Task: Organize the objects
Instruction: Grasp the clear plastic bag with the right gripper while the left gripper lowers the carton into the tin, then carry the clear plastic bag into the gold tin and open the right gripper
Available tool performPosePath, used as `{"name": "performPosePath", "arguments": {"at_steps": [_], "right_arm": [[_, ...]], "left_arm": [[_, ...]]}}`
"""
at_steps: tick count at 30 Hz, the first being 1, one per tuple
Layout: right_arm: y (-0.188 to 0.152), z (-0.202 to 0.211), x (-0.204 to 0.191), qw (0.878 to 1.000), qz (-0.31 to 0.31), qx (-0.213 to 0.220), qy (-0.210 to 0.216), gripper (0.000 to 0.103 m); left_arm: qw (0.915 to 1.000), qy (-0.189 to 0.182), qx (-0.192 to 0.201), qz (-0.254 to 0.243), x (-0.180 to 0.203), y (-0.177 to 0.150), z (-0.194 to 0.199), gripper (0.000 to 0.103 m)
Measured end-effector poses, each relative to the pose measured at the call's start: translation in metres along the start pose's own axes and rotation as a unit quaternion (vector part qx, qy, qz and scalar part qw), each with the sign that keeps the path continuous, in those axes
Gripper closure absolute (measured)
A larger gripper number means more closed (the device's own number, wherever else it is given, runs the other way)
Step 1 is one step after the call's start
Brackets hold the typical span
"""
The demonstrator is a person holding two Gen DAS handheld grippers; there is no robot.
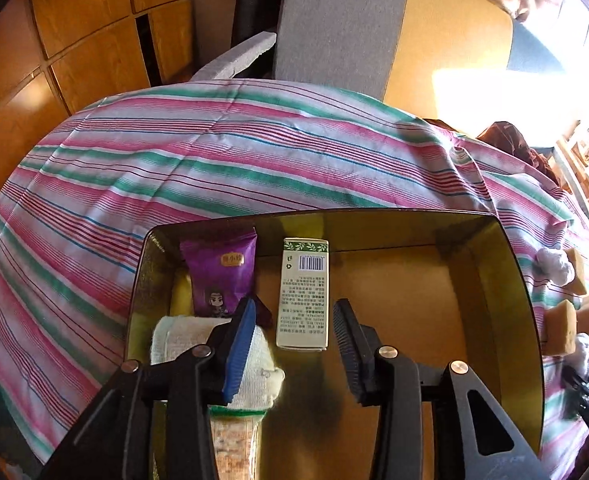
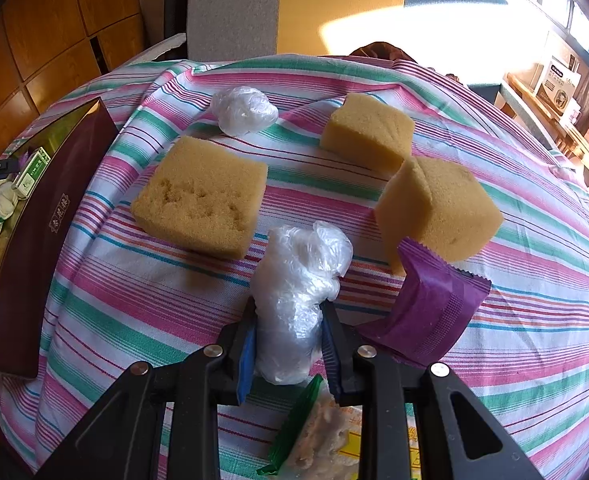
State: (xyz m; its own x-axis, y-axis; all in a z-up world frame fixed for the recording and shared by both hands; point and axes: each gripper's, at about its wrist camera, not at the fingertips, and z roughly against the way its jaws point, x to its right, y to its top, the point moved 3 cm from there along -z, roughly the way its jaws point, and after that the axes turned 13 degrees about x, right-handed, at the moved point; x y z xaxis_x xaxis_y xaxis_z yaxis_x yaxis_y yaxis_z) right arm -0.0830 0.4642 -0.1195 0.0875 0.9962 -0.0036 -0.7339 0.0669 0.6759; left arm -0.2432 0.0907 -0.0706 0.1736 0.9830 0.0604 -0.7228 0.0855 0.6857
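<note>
My left gripper (image 1: 294, 324) is open above the gold-lined box (image 1: 506, 264). Just beyond its fingertips a white carton with a barcode (image 1: 303, 294) lies in the box. A purple snack packet (image 1: 220, 272), a rolled white cloth (image 1: 182, 336) and a green-edged snack pack (image 1: 234, 440) lie at the box's left. My right gripper (image 2: 290, 320) is shut on a crumpled clear plastic bag (image 2: 298, 280) over the striped cloth (image 2: 134, 300). Three yellow sponges (image 2: 202, 196) (image 2: 368, 130) (image 2: 438, 208), another plastic ball (image 2: 242, 110), a purple packet (image 2: 430, 308) and a snack pack (image 2: 318, 436) lie around it.
The box shows as a dark red wall (image 2: 38, 232) at the left of the right wrist view. A grey chair (image 1: 334, 20) stands behind the table. Sponges (image 1: 562, 320) lie right of the box. Shelves (image 2: 554, 88) stand at the far right.
</note>
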Motion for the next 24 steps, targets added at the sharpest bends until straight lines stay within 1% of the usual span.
{"name": "performPosePath", "arguments": {"at_steps": [3,6,9,10,13,17,21,24], "right_arm": [[0.000,0.000,0.001,1.000,0.001,0.001,0.000,0.075],[0.000,0.001,0.001,1.000,0.002,0.002,-0.001,0.075],[0.000,0.001,0.001,1.000,0.005,0.003,-0.001,0.075],[0.000,0.001,0.000,1.000,0.007,0.004,-0.002,0.075],[0.000,0.002,0.000,1.000,0.008,0.005,-0.004,0.075],[0.000,0.002,0.000,1.000,0.010,0.009,-0.006,0.075],[-0.001,0.003,-0.003,1.000,0.017,0.014,-0.014,0.075],[-0.002,0.004,-0.005,0.999,0.026,0.020,-0.020,0.076]], "left_arm": [[0.9997,-0.002,0.024,-0.003,0.002,-0.001,0.024,0.054],[0.9988,-0.004,0.048,-0.008,0.004,-0.007,0.052,0.053],[0.9968,-0.002,0.076,-0.023,0.009,-0.020,0.082,0.041],[0.9959,0.001,0.087,-0.028,0.011,-0.025,0.093,0.039],[0.9930,0.003,0.114,-0.030,0.015,-0.042,0.120,0.038],[0.9908,0.002,0.134,-0.023,0.016,-0.060,0.147,0.038],[0.9878,0.011,0.153,-0.028,0.015,-0.073,0.166,0.032],[0.9858,0.017,0.164,-0.033,0.012,-0.079,0.176,0.031]]}}
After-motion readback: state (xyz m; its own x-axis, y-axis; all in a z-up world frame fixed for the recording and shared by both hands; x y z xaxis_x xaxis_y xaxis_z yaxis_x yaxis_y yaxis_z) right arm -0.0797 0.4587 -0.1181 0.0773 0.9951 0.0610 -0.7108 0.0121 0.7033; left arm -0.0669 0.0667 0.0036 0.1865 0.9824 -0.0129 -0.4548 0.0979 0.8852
